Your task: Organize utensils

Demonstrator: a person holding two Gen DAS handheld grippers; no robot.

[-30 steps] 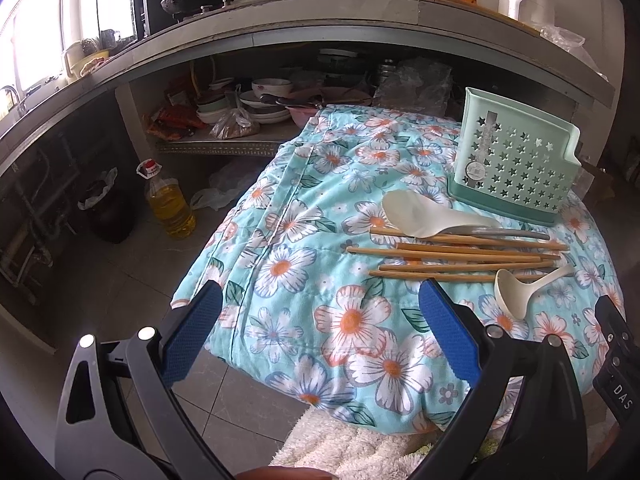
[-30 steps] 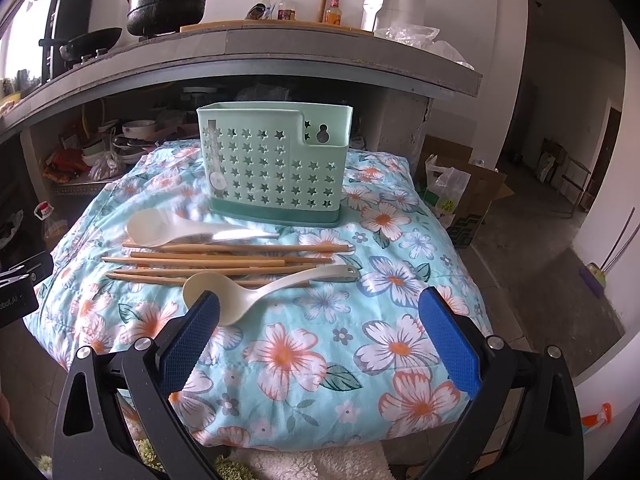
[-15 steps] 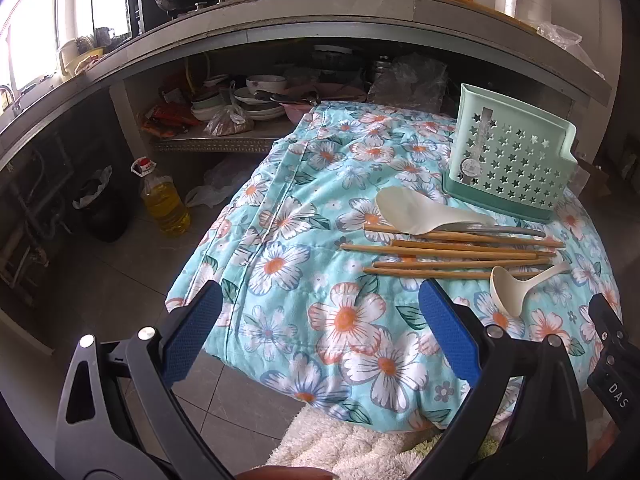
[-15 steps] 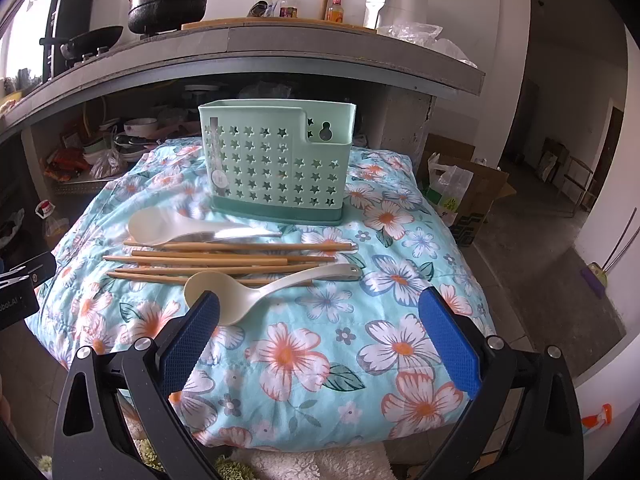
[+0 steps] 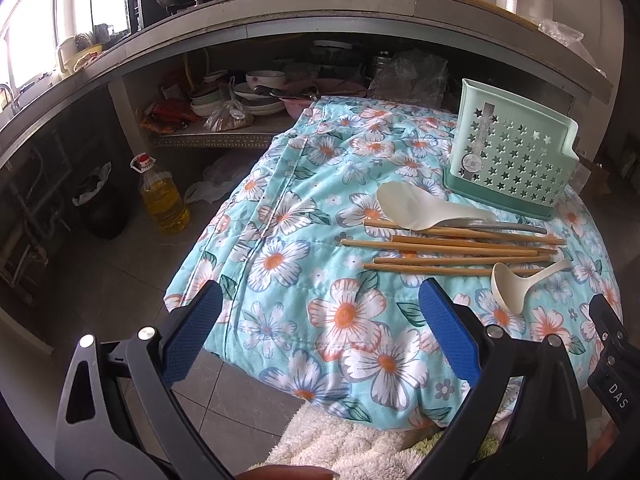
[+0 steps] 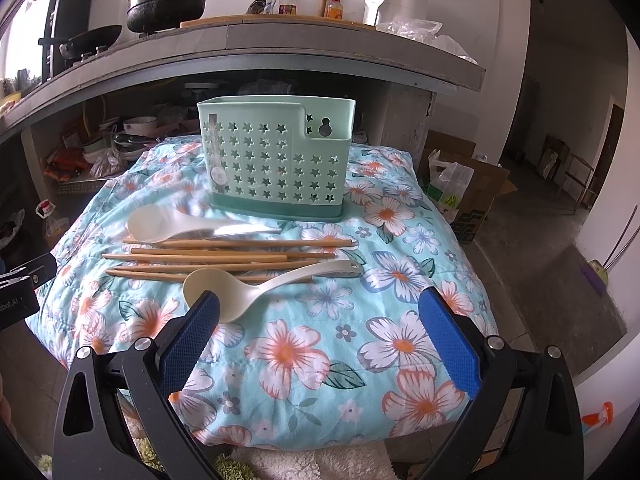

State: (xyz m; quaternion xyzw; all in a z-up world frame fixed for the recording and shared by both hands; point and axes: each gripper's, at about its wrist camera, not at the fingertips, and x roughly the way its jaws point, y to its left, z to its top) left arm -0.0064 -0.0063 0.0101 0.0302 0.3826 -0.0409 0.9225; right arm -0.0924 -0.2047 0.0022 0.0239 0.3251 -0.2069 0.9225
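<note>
Where floral quilt point(image 6: 304, 352) meets counter point(image 6: 320, 44)

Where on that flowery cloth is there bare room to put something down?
Free: the cloth's near part between the ladle and the front edge, and the right side beside the green holder. Crowded: the middle, where rice paddle, chopsticks and ladle lie together.

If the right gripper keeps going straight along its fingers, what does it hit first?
Probably the white plastic ladle: its bowl lies just ahead of the open right gripper, near the left finger. Beyond it come the wooden chopsticks, then the mint-green star-perforated utensil holder. Depth is uncertain.
</note>
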